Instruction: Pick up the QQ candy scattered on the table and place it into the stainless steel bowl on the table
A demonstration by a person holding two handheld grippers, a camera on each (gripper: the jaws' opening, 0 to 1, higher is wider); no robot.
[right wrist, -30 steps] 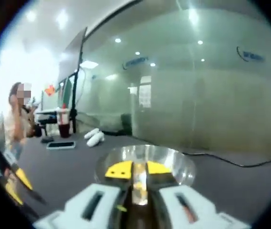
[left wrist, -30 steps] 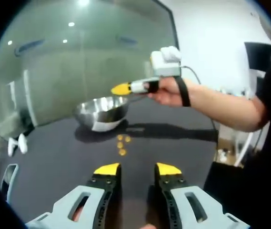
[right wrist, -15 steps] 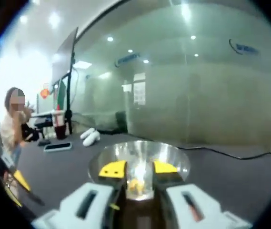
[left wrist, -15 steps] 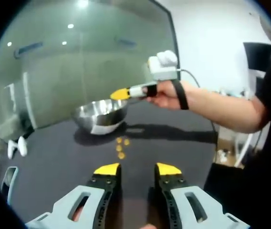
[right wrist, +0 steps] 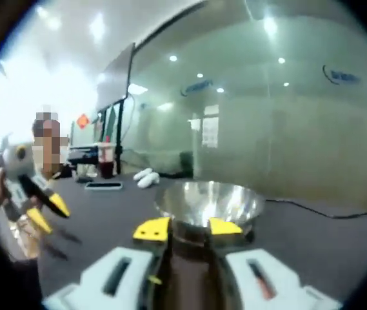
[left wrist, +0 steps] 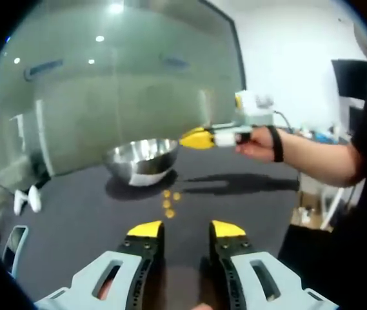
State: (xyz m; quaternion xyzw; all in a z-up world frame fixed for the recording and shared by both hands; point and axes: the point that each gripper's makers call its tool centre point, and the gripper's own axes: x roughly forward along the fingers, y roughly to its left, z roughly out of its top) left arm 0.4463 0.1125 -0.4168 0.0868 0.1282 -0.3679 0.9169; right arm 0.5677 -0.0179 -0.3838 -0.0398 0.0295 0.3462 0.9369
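The likeliest trouble from here is a clumsy pick: the three small orange-yellow QQ candies [left wrist: 168,203] are lying close together on the dark grey table [left wrist: 73,206], so jaws coming down on one could nudge its neighbours away or pinch two at once, and a small sweet gripped off-centre could squirt out on the way to the round, shiny stainless steel bowl [left wrist: 143,159]. The two tools could also get in each other's way, since both are working near that bowl. The left yellow-tipped tongs [left wrist: 186,229] are hovering above the table with jaws parted by a clear gap and nothing between them; the candies are sitting ahead of these tips, just short of the bowl, which is standing farther out and slightly to the left. The right yellow-tipped tongs [right wrist: 188,227] are likewise gaping with nothing in their grasp, and the bowl [right wrist: 209,203] is lying directly ahead, just beyond the tips; seen from the left gripper view, these tongs [left wrist: 199,138] are hanging in the air beside the bowl's rim, over the table rather than over the basin. I am judging three candies as left to collect.
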